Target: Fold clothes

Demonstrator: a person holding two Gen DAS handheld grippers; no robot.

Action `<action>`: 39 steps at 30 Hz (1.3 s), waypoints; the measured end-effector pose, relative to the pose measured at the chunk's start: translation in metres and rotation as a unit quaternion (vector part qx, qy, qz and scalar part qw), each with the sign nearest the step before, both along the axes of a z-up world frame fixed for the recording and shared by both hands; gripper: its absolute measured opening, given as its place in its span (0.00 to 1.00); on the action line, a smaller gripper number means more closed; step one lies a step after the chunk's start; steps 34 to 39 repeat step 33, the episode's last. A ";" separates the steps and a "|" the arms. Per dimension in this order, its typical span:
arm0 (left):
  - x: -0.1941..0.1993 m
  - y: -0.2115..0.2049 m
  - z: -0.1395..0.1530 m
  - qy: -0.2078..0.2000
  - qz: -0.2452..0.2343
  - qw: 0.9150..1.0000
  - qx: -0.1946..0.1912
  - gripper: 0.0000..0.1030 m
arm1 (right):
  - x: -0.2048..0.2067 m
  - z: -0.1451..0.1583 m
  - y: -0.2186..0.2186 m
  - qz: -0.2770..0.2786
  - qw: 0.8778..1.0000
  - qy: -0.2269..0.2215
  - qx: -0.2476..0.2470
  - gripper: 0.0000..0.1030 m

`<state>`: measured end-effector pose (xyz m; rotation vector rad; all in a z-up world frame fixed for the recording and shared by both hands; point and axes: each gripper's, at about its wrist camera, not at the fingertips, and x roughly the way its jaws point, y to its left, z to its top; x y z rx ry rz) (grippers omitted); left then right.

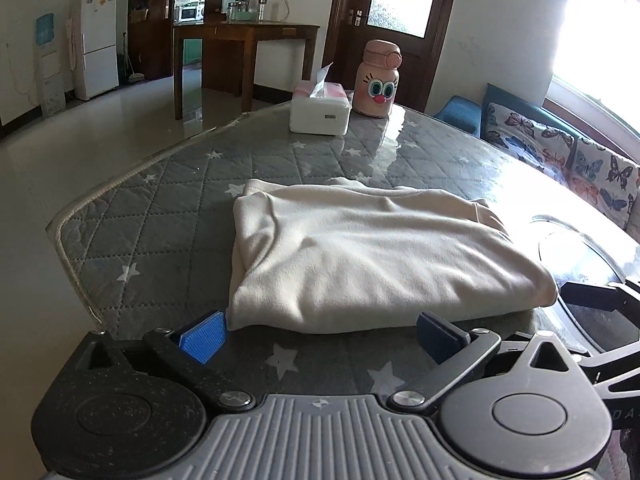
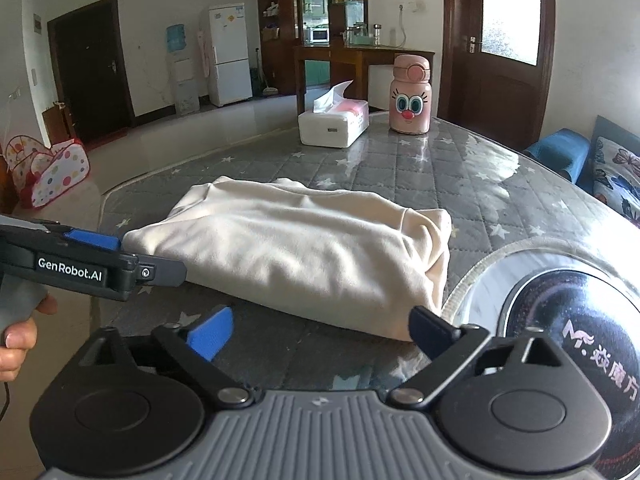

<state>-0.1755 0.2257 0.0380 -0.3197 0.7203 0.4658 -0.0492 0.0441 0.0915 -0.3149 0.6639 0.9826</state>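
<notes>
Lying flat in the left wrist view, the cream garment point(image 1: 372, 252) is folded into a thick, neat block in the middle of the table point(image 1: 168, 200), which has a grey quilted cover with white stars. The cloth looks soft and fuzzy, with a few gentle wrinkles on top and layered edges along its left side. The left gripper point(image 1: 320, 340) sits just in front of the near edge of the fold. Its jaws stand wide apart, with nothing between them but the table. Behind the garment sit a white tissue box point(image 1: 320, 114) and a pink bottle with a cartoon face point(image 1: 378, 80), close together.

In the right wrist view, the same cream garment point(image 2: 304, 248) lies as a plump rectangle, with tucked folds bunched at its right end. The right gripper point(image 2: 320, 334) is just in front of the garment's near right corner, and its jaws are spread wide and hold nothing. The left gripper point(image 2: 120, 260) comes in from the left side, beside the garment's left edge, and a hand point(image 2: 16, 344) holds its handle. A round black disc point(image 2: 576, 320) is set into the table on the right.
</notes>
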 end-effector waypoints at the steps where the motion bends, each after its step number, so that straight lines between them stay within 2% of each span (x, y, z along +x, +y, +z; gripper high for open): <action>1: 0.000 -0.001 0.000 0.002 0.000 1.000 0.001 1.00 | -0.001 0.000 0.000 -0.001 1.000 0.000 0.002 0.98; 9: -0.002 -0.005 -0.006 0.018 0.000 1.000 0.003 1.00 | -0.006 -0.003 -0.002 -0.025 1.000 0.001 0.004 1.00; 15: -0.004 -0.008 -0.007 0.022 0.000 1.000 0.004 1.00 | -0.012 -0.007 -0.002 -0.034 0.999 -0.014 0.004 1.00; 27: -0.006 -0.016 -0.010 0.029 -0.002 1.000 0.011 1.00 | -0.019 -0.009 -0.003 -0.029 0.999 0.007 0.017 1.00; 39: -0.007 -0.019 -0.009 0.029 -0.005 0.999 0.016 1.00 | -0.021 -0.011 -0.005 -0.029 0.999 0.009 0.017 1.00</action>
